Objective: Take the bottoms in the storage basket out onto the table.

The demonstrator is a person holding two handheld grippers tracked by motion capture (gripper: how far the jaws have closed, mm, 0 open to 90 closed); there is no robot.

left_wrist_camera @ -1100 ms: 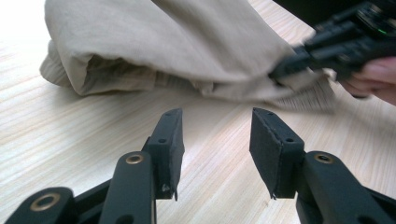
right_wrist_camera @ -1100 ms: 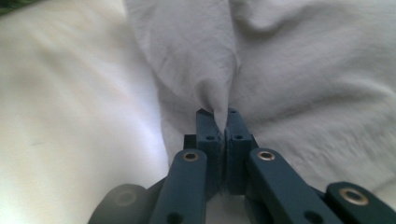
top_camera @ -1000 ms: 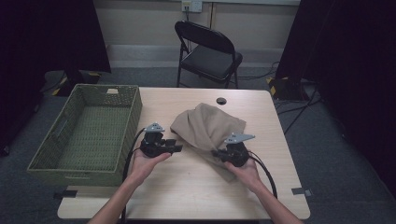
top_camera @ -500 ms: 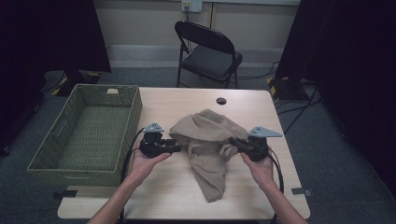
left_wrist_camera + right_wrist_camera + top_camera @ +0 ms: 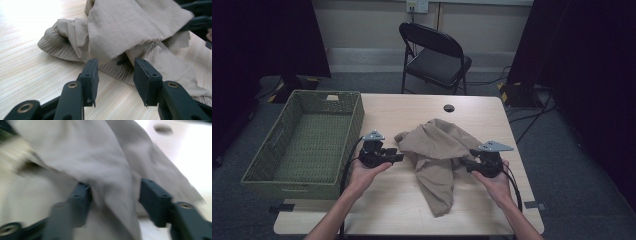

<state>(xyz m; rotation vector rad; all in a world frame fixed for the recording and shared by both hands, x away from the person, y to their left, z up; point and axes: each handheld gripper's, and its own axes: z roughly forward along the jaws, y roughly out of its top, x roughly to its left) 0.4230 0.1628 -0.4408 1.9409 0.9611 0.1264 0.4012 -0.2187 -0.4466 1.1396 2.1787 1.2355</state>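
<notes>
A crumpled tan cloth (image 5: 437,150) lies in the middle of the wooden table (image 5: 412,215), with one flap running toward the front edge. My left gripper (image 5: 399,157) rests at the cloth's left edge. In the left gripper view its jaws (image 5: 116,71) stand open and hold nothing, and the cloth's gathered hem (image 5: 125,25) lies just beyond the tips. My right gripper (image 5: 463,164) is at the cloth's right side. Its jaws (image 5: 115,192) have just been opening. A fold of cloth (image 5: 87,157) still hangs loosely between them, clear of the right-hand pad.
A green woven basket (image 5: 354,115) stands at the table's left end. A small round hole (image 5: 449,108) sits near the table's far edge. A black folding chair (image 5: 437,55) stands behind the table. Bare tabletop shows in front of the left gripper and along the front edge.
My right gripper moved to the right and drew the bunched cloth out wider. A long flap now lies toward the front edge. The left gripper stayed put.
</notes>
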